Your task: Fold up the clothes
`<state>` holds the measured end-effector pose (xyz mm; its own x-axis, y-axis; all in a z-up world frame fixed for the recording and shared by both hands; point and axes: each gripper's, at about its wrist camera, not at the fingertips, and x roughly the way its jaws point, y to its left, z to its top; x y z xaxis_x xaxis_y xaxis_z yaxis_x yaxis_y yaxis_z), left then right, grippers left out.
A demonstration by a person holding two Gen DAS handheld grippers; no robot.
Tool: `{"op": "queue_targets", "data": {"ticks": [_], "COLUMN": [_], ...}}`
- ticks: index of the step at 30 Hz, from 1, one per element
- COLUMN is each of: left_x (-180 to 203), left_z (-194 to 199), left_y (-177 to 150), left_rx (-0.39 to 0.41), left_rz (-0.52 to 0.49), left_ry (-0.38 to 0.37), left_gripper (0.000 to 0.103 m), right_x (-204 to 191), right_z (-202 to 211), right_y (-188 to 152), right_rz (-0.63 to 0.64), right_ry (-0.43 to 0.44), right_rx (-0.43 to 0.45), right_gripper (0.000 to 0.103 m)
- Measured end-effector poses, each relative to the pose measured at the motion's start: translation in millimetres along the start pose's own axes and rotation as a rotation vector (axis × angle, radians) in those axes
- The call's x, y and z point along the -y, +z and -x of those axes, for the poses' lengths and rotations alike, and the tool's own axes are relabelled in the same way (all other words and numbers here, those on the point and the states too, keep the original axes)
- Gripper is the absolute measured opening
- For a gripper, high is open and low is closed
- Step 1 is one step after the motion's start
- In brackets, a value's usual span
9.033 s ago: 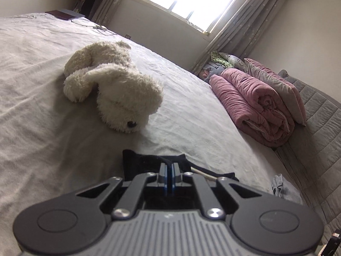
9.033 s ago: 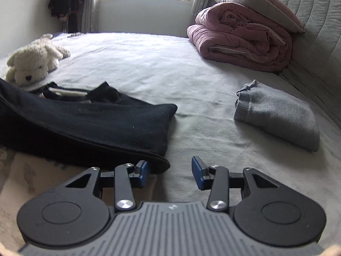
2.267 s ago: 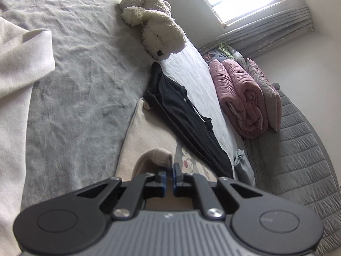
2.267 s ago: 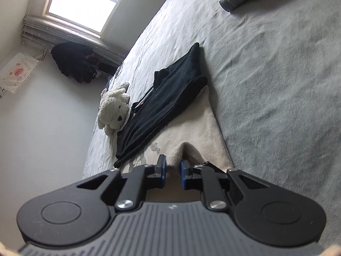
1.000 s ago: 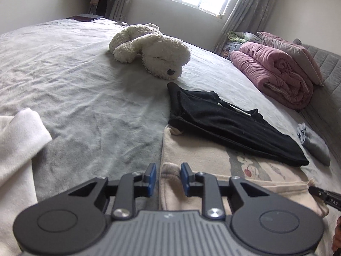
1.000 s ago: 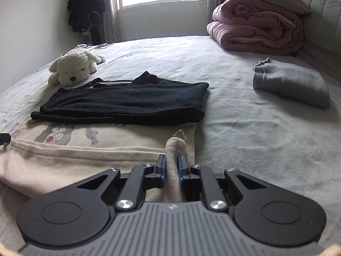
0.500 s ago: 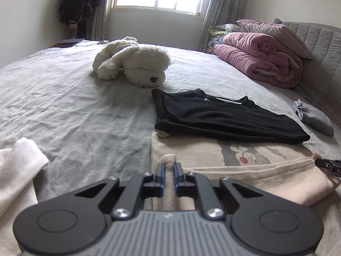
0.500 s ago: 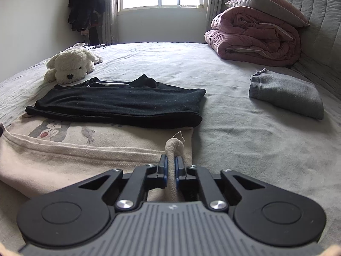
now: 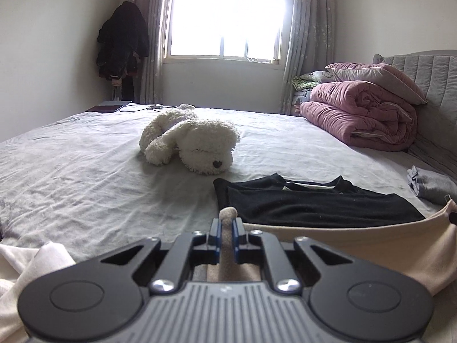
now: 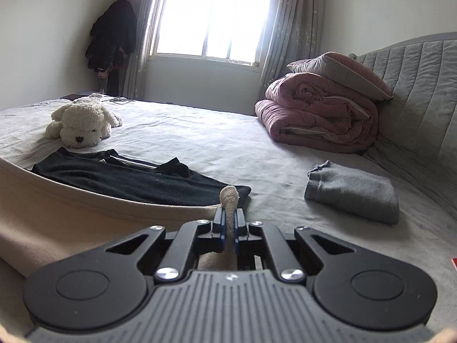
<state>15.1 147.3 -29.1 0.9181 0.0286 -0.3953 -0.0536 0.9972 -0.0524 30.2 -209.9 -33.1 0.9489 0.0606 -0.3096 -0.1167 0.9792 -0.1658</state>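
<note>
The left hand-held gripper (image 9: 227,235) and the right hand-held gripper (image 10: 227,233) each pinch a corner of the soft beige cloth garment (image 10: 85,217), lifted above the grey bed (image 9: 85,177). It looks light and floppy, so the corners are good spots to hold.

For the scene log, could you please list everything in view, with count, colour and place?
beige garment: 1, beige, near edge of bed, lifted between both grippers
black garment: 1, black, folded, behind the beige one
grey garment: 1, grey, folded, right side of bed
plush dog: 1, white, mid bed
quilt: 1, pink, rolled, by the headboard
pillow: 1, pink and grey, on the quilt
white cloth: 1, white, near left corner
bed: 1, grey sheet
dark clothes: hanging in the corner by the window
left gripper: 1, black, shut on beige garment
right gripper: 1, black, shut on beige garment
</note>
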Motion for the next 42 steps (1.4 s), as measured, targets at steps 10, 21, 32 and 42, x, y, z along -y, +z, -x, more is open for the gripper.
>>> {"op": "queue_targets", "data": {"ticks": [10, 21, 32, 42], "left_x": [7, 28, 91, 23], "left_z": [-46, -20, -17, 0], "left_y": [-20, -10, -52, -51], "left_rx": [-0.085, -0.063, -0.198, -0.202], "left_rz": [-0.05, -0.052, -0.274, -0.214], "left_ry": [0.084, -0.003, -0.292, -0.315], "left_gripper": [0.01, 0.04, 0.041, 0.049], "right_x": [-12, -9, -74, -26], "right_z": [-37, -17, 9, 23], "right_y": [-14, 0, -15, -27], "right_rz": [0.074, -0.003, 0.028, 0.009], "right_ry": [-0.014, 0.039, 0.355, 0.355], "right_rx": [-0.103, -0.152, -0.252, -0.247], "right_gripper": [0.006, 0.036, 0.037, 0.041]}}
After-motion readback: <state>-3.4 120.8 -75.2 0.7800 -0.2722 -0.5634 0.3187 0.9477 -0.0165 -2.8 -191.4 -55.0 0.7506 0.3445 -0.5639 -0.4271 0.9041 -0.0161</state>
